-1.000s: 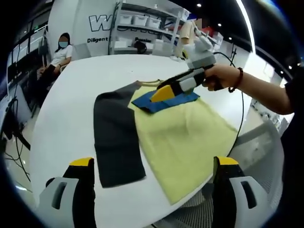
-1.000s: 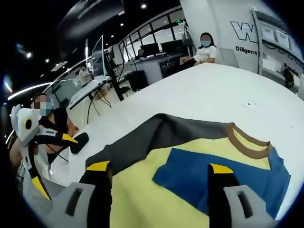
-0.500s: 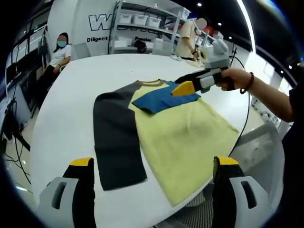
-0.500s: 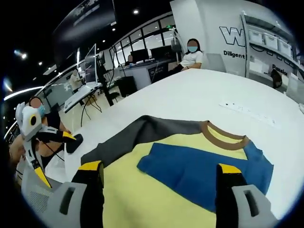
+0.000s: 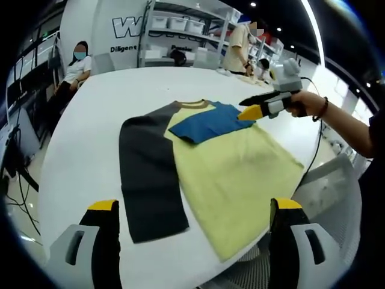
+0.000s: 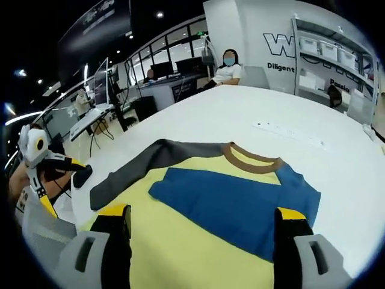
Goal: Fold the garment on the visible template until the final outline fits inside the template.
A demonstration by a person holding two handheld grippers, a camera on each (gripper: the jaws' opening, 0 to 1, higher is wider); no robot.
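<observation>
While "Diligent" wall lettering [image 6: 281, 67] shows, both tools [image 5: 191, 208] [image 6: 201, 212] agape, empty above garment [image 5: 234, 174].

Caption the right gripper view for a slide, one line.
Open right gripper above a yellow shirt, its blue sleeve folded across the chest.

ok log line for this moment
shirt flat on table | blue sleeve folded across chest | grey sleeve out | left gripper open | right gripper open, empty
</observation>
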